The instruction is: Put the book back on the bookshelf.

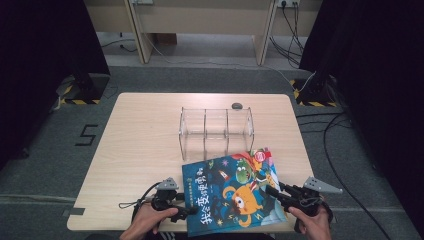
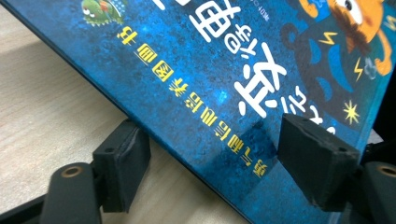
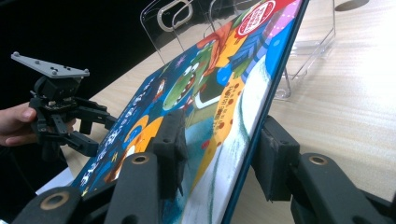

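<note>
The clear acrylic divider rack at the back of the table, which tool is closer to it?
Right. The right tool grips the blue picture book below the clear acrylic divider rack's right end; the left tool sits farther back.

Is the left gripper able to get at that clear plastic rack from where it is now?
Probably not right away. The left gripper has its fingers around the near edge of the picture book, and the book lies between it and the clear rack. It would have to let go and go around.
</note>
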Available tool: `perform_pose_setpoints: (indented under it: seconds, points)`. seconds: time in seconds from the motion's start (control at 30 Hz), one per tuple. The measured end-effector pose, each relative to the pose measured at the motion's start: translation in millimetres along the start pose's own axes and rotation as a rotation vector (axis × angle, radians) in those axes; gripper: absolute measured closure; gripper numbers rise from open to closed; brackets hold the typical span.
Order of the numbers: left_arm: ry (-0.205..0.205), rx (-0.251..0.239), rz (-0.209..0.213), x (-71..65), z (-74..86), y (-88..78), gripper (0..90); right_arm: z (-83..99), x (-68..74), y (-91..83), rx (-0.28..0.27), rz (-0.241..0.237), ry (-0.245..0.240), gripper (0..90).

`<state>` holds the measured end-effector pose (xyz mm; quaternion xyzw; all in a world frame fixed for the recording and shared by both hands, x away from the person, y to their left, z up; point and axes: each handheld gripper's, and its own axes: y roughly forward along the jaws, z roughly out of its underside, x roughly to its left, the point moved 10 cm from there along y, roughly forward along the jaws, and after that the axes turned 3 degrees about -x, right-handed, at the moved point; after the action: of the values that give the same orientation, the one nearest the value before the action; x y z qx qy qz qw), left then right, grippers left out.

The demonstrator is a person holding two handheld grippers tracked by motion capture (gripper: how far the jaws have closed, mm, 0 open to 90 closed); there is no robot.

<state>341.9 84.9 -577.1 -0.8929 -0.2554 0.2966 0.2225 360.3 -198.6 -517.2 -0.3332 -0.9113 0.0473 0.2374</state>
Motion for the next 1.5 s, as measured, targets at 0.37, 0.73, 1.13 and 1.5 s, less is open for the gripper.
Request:
perform_pose_setpoints:
  seconds: [0.37,0.73,1.13,1.5]
  points:
    - [-0.032,-0.104,-0.004,2.0,-12.6,-8.1,43.3,11.8,-11.2,0.3,0.052,0.055,0.062,56.1]
    - [-0.020,-0.229,0.055,-9.2,-30.5,-18.8,53.9,29.0,-25.0,2.1,0.122,0.087,0.145,53.5]
    - [-0.023,-0.240,0.129,-22.7,-37.3,-23.4,55.6,34.4,-21.6,5.8,0.137,0.048,0.209,51.8]
    - [-0.067,-0.230,0.133,-29.4,-38.4,-27.8,55.8,41.9,-23.0,8.0,0.205,0.104,0.156,44.0]
